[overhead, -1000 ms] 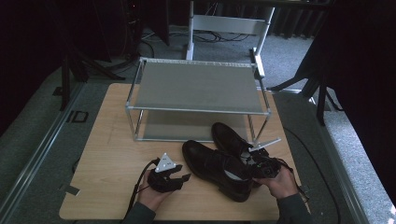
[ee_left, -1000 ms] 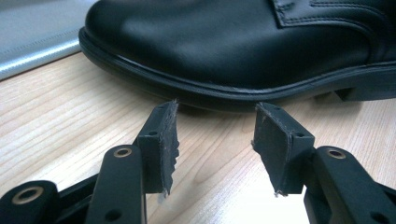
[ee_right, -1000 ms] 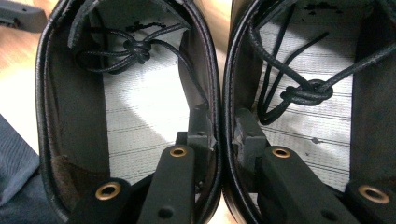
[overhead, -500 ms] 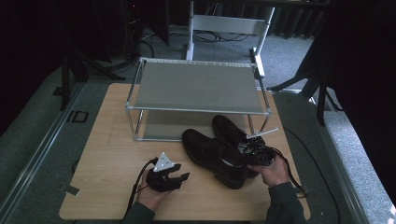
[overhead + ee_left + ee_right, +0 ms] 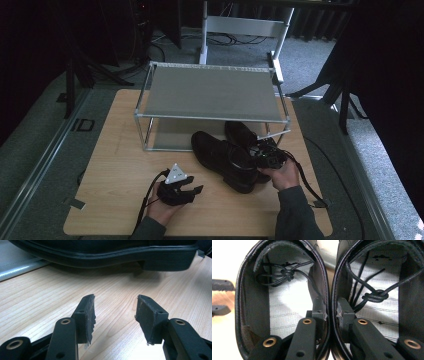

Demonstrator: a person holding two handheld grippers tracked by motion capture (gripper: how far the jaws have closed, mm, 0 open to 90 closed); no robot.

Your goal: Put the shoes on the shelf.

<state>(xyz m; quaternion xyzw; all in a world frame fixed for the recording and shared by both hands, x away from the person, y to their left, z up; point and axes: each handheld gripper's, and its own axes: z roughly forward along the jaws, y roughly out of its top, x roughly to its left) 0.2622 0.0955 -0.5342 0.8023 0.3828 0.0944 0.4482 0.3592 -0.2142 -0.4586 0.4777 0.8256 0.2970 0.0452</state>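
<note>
Two black leather lace-up shoes (image 5: pixel 220 157) stand side by side on the wooden tabletop (image 5: pixel 115 165), their toes towards a metal shoe rack (image 5: pixel 210 92). My right gripper (image 5: pixel 261 152) is shut on the pair at the heels. In the right gripper view one jaw sits inside each shoe, and the right gripper (image 5: pixel 330 310) pinches the inner walls of the left-hand shoe (image 5: pixel 284 302) and the right-hand shoe (image 5: pixel 382 290) together. My left gripper (image 5: pixel 192 192) rests low on the table, left of the shoes. In its own view my left gripper (image 5: pixel 115 312) is open and empty, facing a shoe's sole (image 5: pixel 100 252).
The rack has a grey top shelf and a lower shelf (image 5: pixel 170 140) just above the board. A white chair frame (image 5: pixel 245 25) stands behind the table. Cables trail from both grippers over the front edge. Bare wood (image 5: pixel 110 125) lies left of the rack and shoes.
My right hand has carried the pair of shoes away from the front edge and a little left, so the toes now reach under the rack's front rail. The left gripper has stayed put.
</note>
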